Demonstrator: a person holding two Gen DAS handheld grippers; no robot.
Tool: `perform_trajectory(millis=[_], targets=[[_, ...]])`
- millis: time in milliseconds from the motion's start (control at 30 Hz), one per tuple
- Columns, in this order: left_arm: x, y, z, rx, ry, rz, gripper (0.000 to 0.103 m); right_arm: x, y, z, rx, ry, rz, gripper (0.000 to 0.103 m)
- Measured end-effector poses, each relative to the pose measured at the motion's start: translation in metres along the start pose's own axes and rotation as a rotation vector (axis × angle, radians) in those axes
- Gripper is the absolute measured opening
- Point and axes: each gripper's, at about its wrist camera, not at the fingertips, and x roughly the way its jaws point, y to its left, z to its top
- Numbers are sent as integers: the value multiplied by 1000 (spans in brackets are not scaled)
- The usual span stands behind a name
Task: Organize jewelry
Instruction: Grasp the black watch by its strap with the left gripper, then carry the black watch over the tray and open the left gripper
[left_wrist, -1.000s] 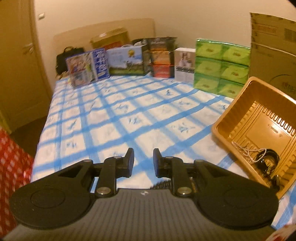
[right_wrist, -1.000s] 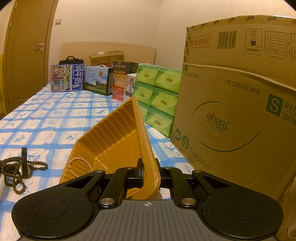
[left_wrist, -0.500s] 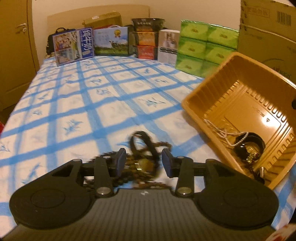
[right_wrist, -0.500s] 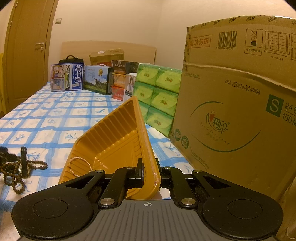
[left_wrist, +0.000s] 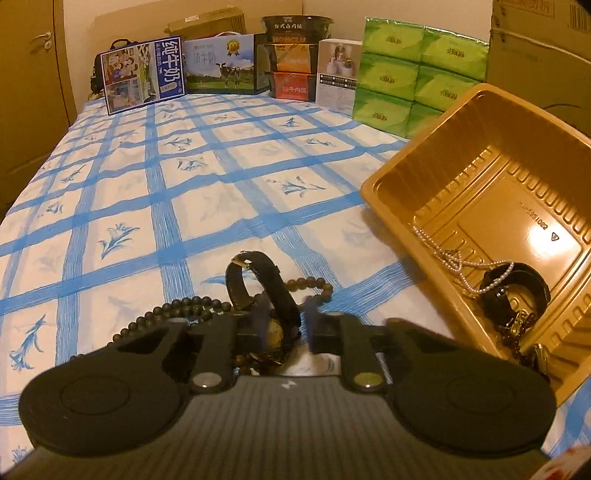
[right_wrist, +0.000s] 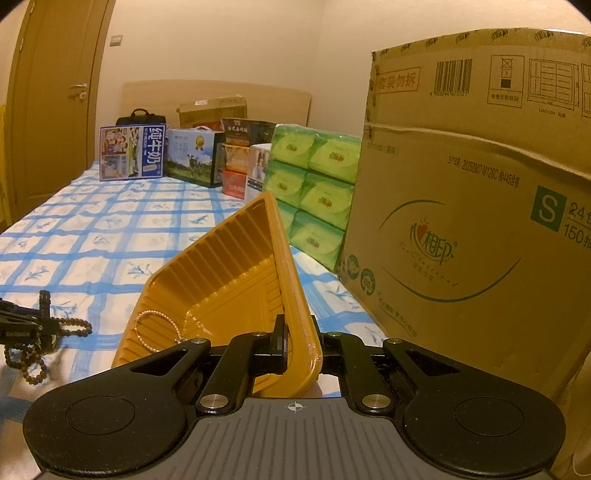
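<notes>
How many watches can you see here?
2. One watch lies on the bed between the left gripper's fingers; the other watch is in the gold tray. More may be hidden.

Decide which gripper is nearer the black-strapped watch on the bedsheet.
Left. The left gripper has its fingers either side of the watch; the right gripper is off aside, clamping the gold tray's rim.
</notes>
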Motion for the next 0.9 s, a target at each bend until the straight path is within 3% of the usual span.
perform_trajectory(millis=[600,900], targets=[[-47,-13,18,2,-79,-99,9,0,3,1,-8,-5,1,8],[-53,-56,24,67,-66,-286,9,-1,5,3,-9,-8,3,9]])
